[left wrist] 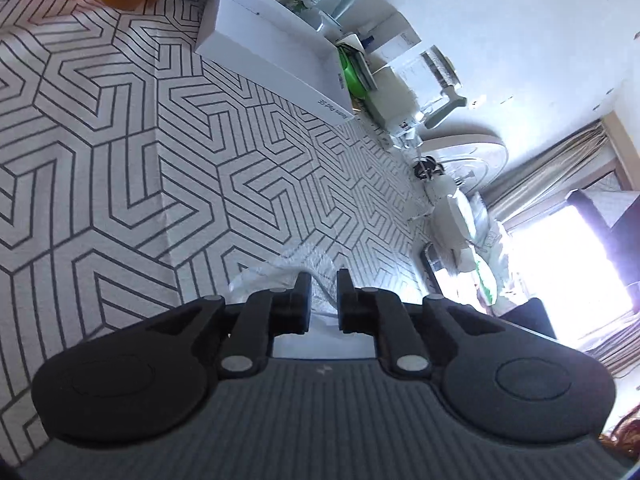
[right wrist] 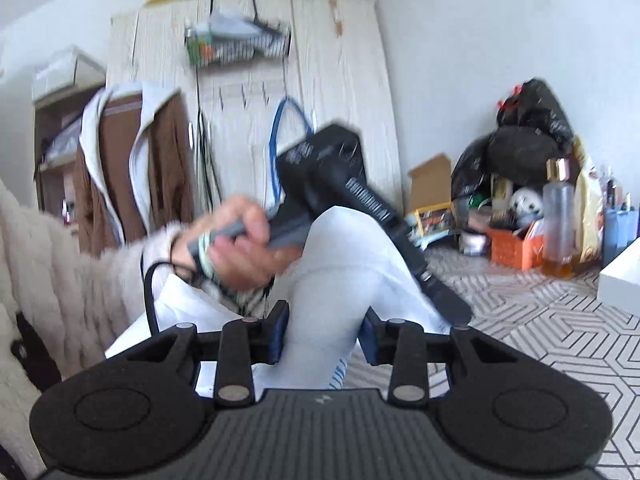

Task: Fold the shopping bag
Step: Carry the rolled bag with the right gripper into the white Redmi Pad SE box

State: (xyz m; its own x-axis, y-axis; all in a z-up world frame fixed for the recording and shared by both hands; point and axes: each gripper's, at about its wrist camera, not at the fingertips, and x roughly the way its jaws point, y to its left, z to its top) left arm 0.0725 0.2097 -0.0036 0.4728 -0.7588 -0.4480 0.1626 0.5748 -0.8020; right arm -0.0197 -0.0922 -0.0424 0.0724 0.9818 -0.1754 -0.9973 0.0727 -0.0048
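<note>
1. Grey zigzag lines cover the white patterned tablecloth, and a long white cardboard box lies on it farther back.
2. Left black gripper has its two fingers close together, with a thin clear plastic shopping bag part between them. I think it is pinching the bag, but the tips hide the touch.
3. Right black gripper has its fingers wider apart, one on each side of a raised white fold of the same bag. I cannot tell if they press it.
4. Behind that fold, the person's hand holds the other gripper's handle over the bag.
5. To fold well, I think both grippers should keep the plastic flat and tight, bring the edges level, and press the crease down slowly so the slippery bag does not slide.
</note>
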